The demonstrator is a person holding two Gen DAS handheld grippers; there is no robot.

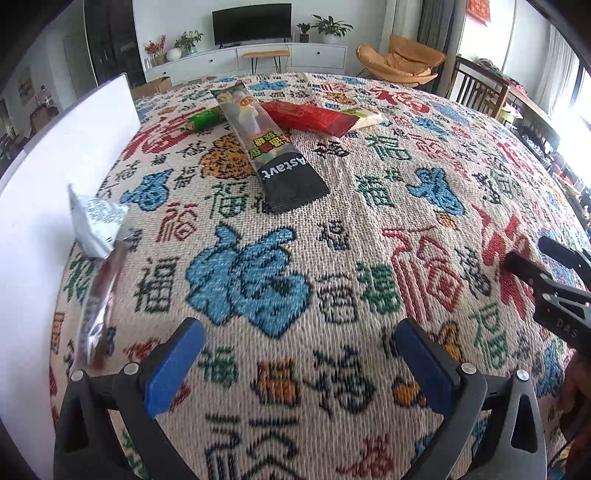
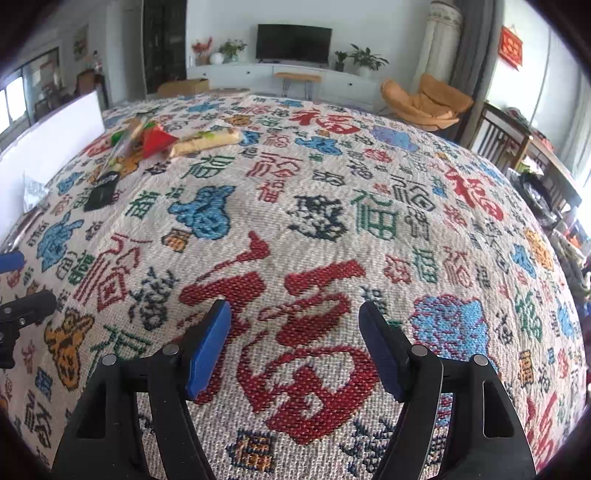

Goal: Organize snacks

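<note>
Far beyond both wide-apart, empty grippers, left gripper (image 1: 295, 363) and right gripper (image 2: 295, 347), lie snacks (image 1: 273, 147).

Patterned tablecloth (image 1: 332, 229) carries snack packets (image 1: 280, 147), white board (image 1: 55, 206).

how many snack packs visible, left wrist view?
6: silver pack and clear-wrapped bar by the white board; green roll, long black pack, red pack, pale pack clustered beyond. More may hide underneath.

A patterned tablecloth (image 1: 332, 221) lies before a television (image 1: 252, 23) and tan chair (image 1: 402, 61).
</note>
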